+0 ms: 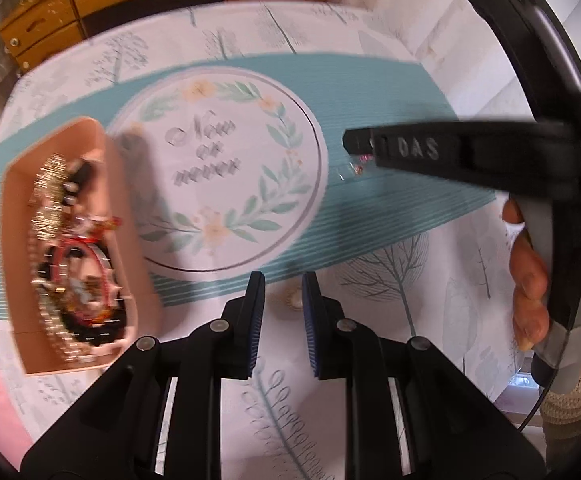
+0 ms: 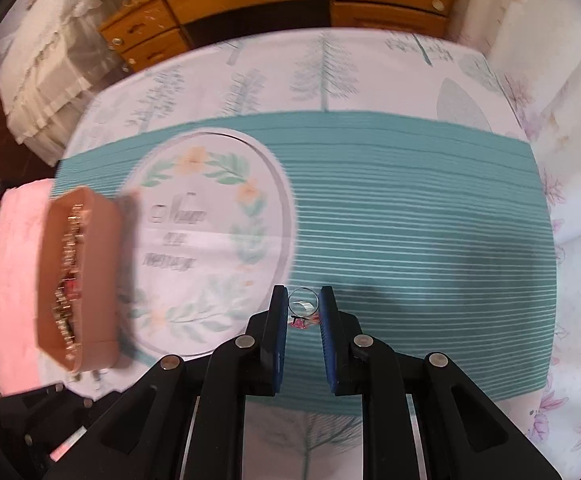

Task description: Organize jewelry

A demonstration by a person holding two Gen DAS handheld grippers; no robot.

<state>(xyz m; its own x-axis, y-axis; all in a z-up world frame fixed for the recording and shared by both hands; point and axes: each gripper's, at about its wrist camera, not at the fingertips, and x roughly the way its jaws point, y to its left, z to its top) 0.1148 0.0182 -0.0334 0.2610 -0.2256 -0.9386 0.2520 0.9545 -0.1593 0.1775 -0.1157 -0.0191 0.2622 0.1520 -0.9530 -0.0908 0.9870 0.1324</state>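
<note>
Ring (image 2: 303, 307) pinched between the pads of the right gripper (image 2: 302, 312), held above the teal mat (image 2: 410, 208), well right of the pink box (image 2: 78, 280). Thin band could be dropped if tilted or jolted. Box seen crowded with bracelets and chains (image 1: 56, 248). Left gripper (image 1: 282, 292) nearly closed, holding nothing.

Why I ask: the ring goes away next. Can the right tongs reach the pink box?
Probably yes: only bare placemat lies between the right tongs, holding the ring, and the open pink box.
</note>
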